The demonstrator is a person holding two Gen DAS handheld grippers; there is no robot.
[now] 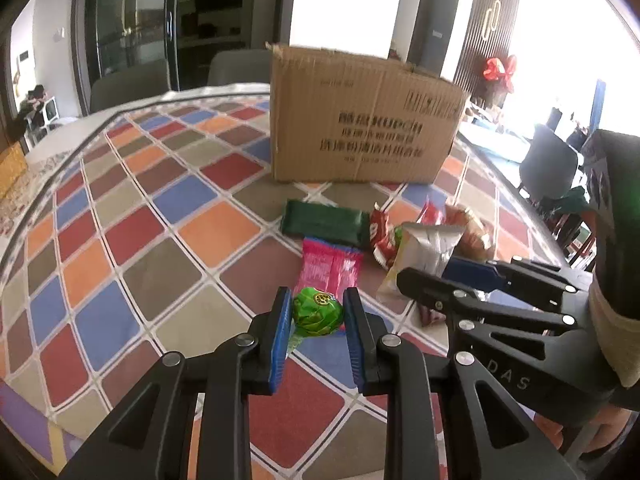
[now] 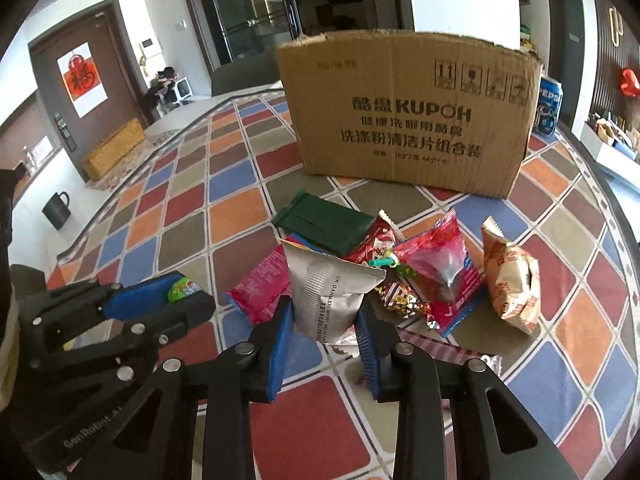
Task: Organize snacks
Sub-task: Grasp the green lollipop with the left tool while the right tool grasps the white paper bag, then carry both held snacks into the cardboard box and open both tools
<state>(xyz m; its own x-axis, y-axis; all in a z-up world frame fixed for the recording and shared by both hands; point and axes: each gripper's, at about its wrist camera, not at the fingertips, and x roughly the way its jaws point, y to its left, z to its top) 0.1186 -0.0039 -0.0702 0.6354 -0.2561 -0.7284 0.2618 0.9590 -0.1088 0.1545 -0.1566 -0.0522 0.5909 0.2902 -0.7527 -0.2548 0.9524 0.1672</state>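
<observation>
Checkered multicolour tablecloth [image 1: 168, 208] fills the left wrist view: the left gripper [image 1: 317, 316] clamps a round green foil-wrapped candy [image 1: 318, 312], with the open-topped brown cardboard box [image 1: 360, 120] straight ahead. In the right wrist view, the right gripper [image 2: 325, 320] pinches a silver foil snack pouch [image 2: 330, 292], equally facing the box.

A home's dining room: a table [image 2: 192, 200] under a checked cloth, grey chairs [image 1: 128, 86], a glass-doored cabinet [image 1: 132, 20], a wooden door [image 2: 86, 76] bearing a red paper decoration [image 2: 82, 78].

A round green candy [image 1: 318, 312] and a silver packet [image 2: 334, 300] sit lifted nearest; other snacks [image 2: 436, 280] lie heaped before the far upright cardboard box [image 2: 408, 116].
</observation>
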